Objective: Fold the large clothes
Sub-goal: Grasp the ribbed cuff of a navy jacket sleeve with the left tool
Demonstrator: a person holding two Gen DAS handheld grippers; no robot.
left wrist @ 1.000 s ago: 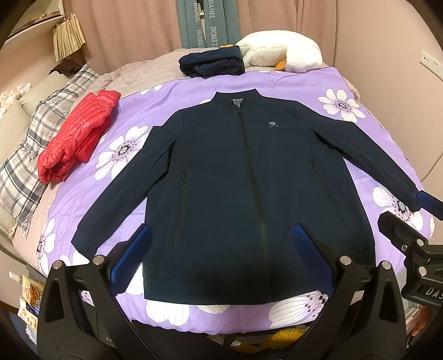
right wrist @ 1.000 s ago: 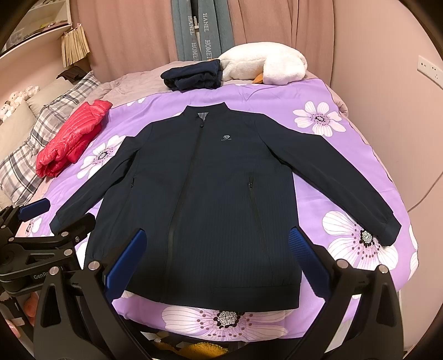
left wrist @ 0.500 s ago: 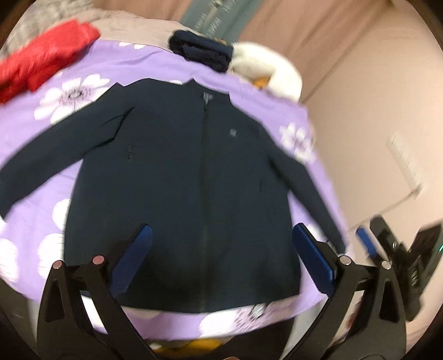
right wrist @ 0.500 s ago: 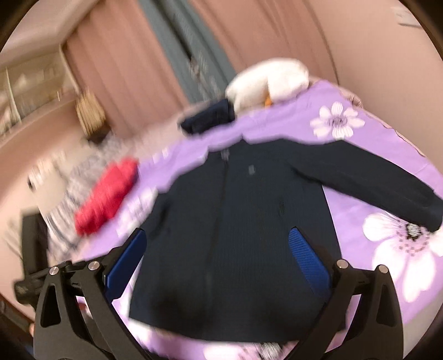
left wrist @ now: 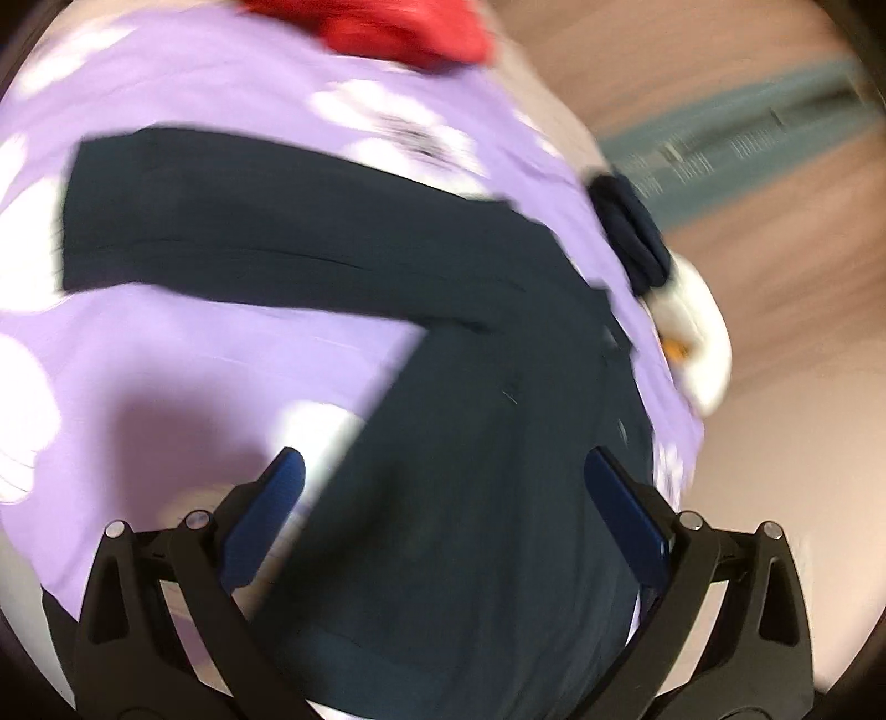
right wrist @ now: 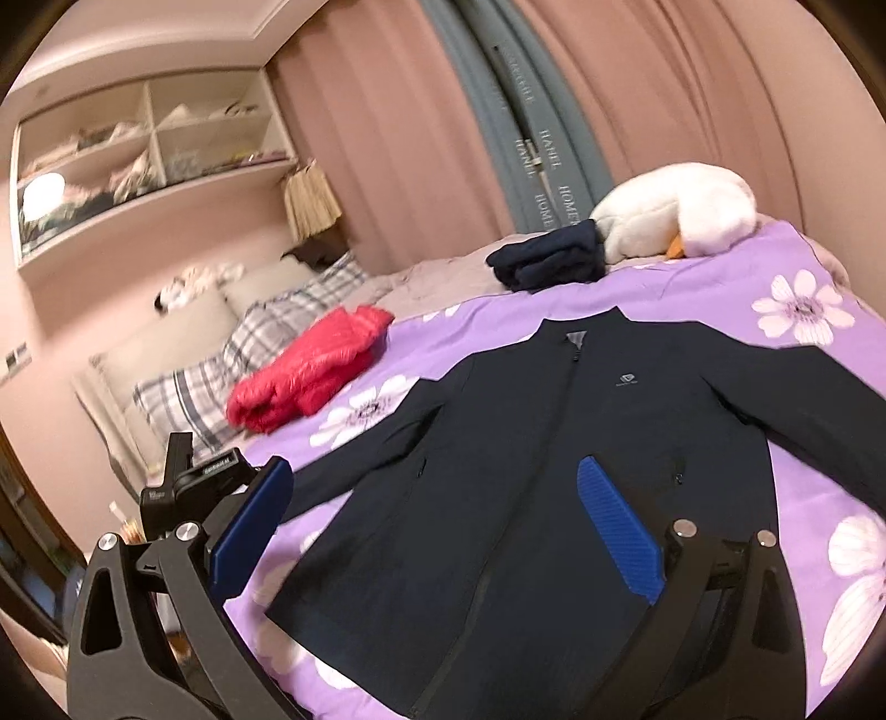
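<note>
Both wrists swung since earlier | jacket (right wrist: 554,498) flat, unfolded | jaws spread, empty | next I grab left sleeve (left wrist: 249,238)

The left wrist view looks steeply down from close above, rolled sideways and motion-blurred: the dark navy zip-front jacket (left wrist: 470,443) fills the centre and bottom, one sleeve stretching to the upper left, over the purple bedspread with white flowers (left wrist: 194,360).

The right wrist view looks from farther back, low over the bed's near edge, facing the pink curtains (right wrist: 387,138) at the top of the frame.

Both views share the jacket (right wrist: 554,471), the bedspread (right wrist: 775,288), the red puffer jacket (left wrist: 387,27) (right wrist: 310,365), the folded navy garment (left wrist: 631,232) (right wrist: 548,260) and the white plush goose (left wrist: 698,343) (right wrist: 670,210).
</note>
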